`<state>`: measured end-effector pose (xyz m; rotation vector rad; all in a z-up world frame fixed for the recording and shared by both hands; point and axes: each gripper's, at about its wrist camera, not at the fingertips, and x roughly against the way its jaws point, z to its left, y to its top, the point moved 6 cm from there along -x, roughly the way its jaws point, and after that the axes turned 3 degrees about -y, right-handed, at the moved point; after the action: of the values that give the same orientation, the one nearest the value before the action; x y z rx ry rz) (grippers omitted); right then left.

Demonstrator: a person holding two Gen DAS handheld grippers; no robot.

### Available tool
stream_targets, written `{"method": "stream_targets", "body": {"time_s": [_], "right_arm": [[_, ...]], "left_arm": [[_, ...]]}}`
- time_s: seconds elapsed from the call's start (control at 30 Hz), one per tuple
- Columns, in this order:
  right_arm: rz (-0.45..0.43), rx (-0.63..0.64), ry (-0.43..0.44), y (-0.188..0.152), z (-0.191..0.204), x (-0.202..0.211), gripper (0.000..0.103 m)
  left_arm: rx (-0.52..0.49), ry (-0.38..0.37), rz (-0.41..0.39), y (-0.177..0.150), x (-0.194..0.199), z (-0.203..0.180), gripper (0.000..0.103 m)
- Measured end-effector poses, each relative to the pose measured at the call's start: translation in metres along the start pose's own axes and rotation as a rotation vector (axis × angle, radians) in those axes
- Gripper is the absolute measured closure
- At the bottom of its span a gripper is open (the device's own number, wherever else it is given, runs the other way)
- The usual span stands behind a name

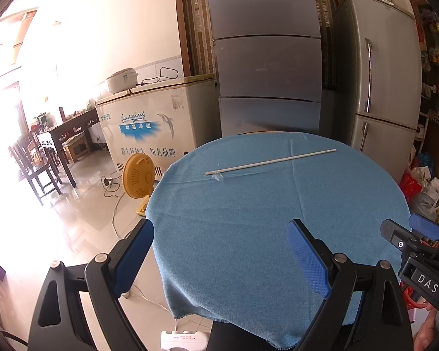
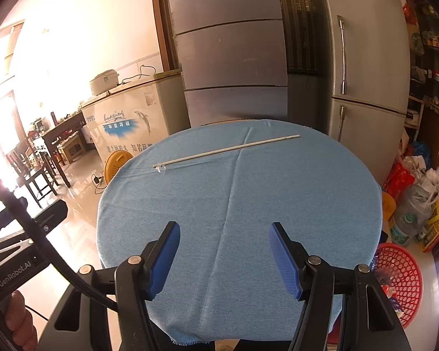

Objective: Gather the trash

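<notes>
A long thin white stick (image 1: 270, 161) lies across the far part of a round table under a blue cloth (image 1: 248, 219); a small scrap of clear plastic (image 1: 218, 176) sits at its left end. Both show in the right wrist view too: the stick (image 2: 226, 149) and the scrap (image 2: 161, 169). My left gripper (image 1: 221, 256) is open and empty over the table's near left edge. My right gripper (image 2: 224, 256) is open and empty over the near edge. A red mesh basket (image 2: 401, 278) with some trash in it stands on the floor right of the table.
Two grey fridges (image 1: 266, 67) stand behind the table and a white chest freezer (image 1: 152, 122) to the left. A yellow fan (image 1: 138, 180) and cables lie on the floor. Bags and bottles (image 2: 415, 199) pile up at the right. The right gripper's body (image 1: 418, 251) shows beside my left one.
</notes>
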<state>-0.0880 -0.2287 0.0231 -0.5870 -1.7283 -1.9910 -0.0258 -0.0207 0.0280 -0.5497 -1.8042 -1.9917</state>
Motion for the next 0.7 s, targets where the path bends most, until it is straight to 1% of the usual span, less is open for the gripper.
{"method": "stream_targets", "body": {"time_s": [0.7], "right_arm": [[0.022,-0.005,-0.003,-0.0032,-0.0012,-0.0063,0.036]], "left_arm": [[0.002,-0.008,0.024,-0.0024,-0.0046,0.002,0.011]]}}
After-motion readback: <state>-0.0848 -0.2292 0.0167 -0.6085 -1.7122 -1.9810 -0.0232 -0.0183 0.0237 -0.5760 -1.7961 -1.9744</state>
